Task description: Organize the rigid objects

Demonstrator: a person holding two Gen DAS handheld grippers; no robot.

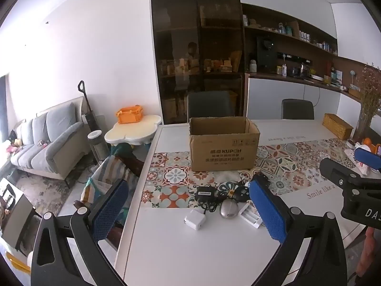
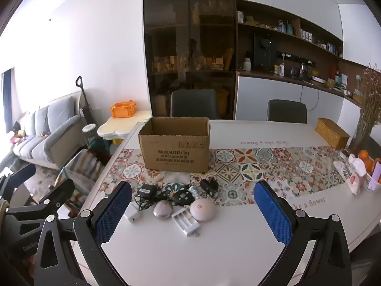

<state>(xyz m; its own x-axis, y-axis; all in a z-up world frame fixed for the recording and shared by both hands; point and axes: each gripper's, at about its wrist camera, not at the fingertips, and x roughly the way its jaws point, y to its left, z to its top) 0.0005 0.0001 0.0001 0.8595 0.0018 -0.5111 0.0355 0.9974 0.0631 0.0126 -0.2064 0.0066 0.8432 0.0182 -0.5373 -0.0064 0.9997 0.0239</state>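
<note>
While I hold both tongs above the near edge of the white worktop (image 2: 190,250), each one stands wide open and grips nothing: my left tongs (image 1: 188,212) and my right tongs (image 2: 193,212) have their blue pads far apart. Between the pads lies a small heap of rigid things. A white charger cube (image 2: 131,214) is at the left, a tangle of black adapters with cables (image 2: 152,194) just behind it, then a grey oval case (image 2: 162,209), a white battery holder (image 2: 185,221) and a round pinkish device (image 2: 202,209) that touches the holder. Farther away, on the patterned runner (image 2: 262,166), an open cardboard box (image 2: 175,147) stands upright. At the far right is a woven basket (image 2: 332,132).
</note>
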